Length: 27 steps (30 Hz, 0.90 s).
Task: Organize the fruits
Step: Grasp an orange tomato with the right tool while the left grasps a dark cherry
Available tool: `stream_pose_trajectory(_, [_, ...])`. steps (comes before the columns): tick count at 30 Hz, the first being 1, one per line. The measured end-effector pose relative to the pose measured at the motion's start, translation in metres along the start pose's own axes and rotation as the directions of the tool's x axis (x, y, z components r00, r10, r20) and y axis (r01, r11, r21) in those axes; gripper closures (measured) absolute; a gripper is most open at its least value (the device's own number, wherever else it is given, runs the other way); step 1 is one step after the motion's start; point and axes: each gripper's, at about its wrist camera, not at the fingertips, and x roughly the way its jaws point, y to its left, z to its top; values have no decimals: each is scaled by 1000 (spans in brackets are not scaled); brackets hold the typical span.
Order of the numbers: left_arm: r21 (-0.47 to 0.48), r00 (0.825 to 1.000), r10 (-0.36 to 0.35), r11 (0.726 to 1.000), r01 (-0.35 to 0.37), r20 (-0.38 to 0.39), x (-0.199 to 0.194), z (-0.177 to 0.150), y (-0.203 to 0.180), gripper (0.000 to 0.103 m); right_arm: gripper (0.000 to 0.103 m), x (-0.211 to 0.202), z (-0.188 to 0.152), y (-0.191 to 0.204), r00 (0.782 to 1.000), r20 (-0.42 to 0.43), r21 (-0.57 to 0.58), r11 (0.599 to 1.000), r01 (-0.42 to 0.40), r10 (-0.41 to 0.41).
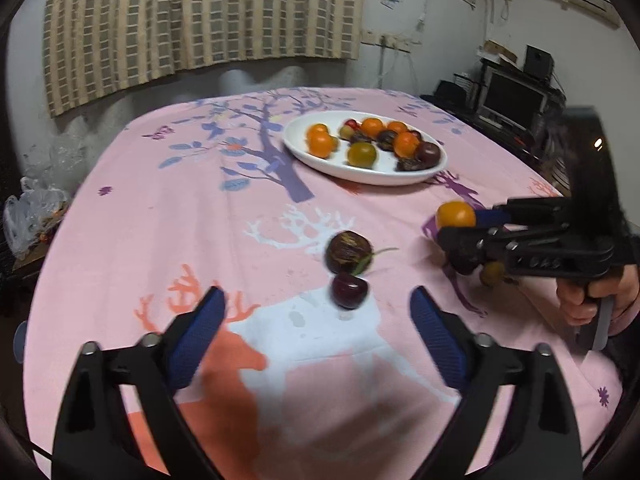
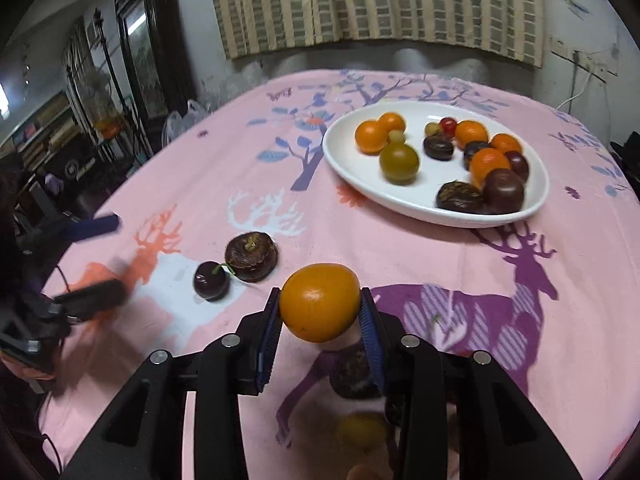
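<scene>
On the white plate (image 2: pixel 536 200) most fruit already sits; your right gripper (image 2: pixel 320 316) clamps an orange (image 2: pixel 319 302), your left gripper (image 1: pixel 316 308) gapes wide before the loose cherry (image 1: pixel 349 290) and dark fruit (image 1: pixel 347 251).

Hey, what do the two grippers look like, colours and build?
Both match: the left gripper and right gripper have black plastic linkage arms with silver pivot bolts and blue ribbed fingers. The right one has a black pistol-style handle in a bare hand.

Left tool (image 1: pixel 316 300) jaws spread wide; right tool (image 2: pixel 320 312) clamped.
</scene>
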Motion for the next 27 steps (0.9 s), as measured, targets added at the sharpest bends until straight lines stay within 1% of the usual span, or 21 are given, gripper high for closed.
stream_pose_trajectory(1, [2, 999, -24, 1000, 24, -21, 6, 1, -2, 29, 65, -8, -2, -2, 1000, 20, 5, 1000, 0, 0])
stream_pose_trajectory(2, [1, 998, -37, 999, 37, -46, 13, 1, -5, 37, 64, -14, -4, -4, 999, 32, 13, 1000, -5, 4])
stream_pose_trajectory(3, [5, 998, -35, 999, 36, -61, 19, 2, -8, 42, 64, -18, -5, -7, 999, 39, 22, 1000, -12, 11])
stream_pose_trajectory(7, [10, 993, -35, 999, 36, -113, 40, 4, -15, 47, 64, -27, -11, -18, 999, 45, 58, 998, -25, 23])
stream_pose_trajectory(10, [6, 991, -12, 1000, 12, -132, 50, 4, -13, 49, 64, -30, -11, -20, 998, 48, 68, 997, -35, 32])
stream_pose_trajectory(13, [-2, 989, -4, 1000, 4, -148, 58, 6, -10, 50, 64, -35, -11, -15, 998, 54, 49, 998, -30, 27])
stream_pose_trajectory(15, [-3, 987, -13, 1000, 13, -157, 62, 7, -11, 54, 64, -37, -11, -14, 998, 57, 44, 999, -28, 26])
stream_pose_trajectory(17, [2, 987, -17, 1000, 17, -160, 64, 8, -13, 54, 64, -36, -12, -15, 998, 50, 50, 998, -31, 28])
stream_pose_trajectory(19, [13, 985, -27, 999, 29, -168, 67, 7, -18, 60, 64, -35, -12, -16, 999, 44, 52, 998, -27, 25])
stream_pose_trajectory(20, [13, 984, -30, 999, 33, -174, 68, 7, -19, 66, 64, -34, -12, -15, 999, 40, 50, 998, -28, 26])
stream_pose_trajectory(23, [4, 984, -31, 999, 32, -178, 69, 6, -22, 73, 64, -35, -13, -14, 998, 43, 46, 998, -40, 38])
stream_pose_trajectory(25, [-9, 983, -40, 999, 39, -182, 67, 5, -23, 73, 64, -38, -13, -13, 998, 54, 42, 998, -40, 38])
stream_pose_trajectory(27, [-22, 981, -51, 999, 48, -185, 63, 3, -24, 73, 66, -40, -14, -14, 997, 63, 44, 998, -43, 40])
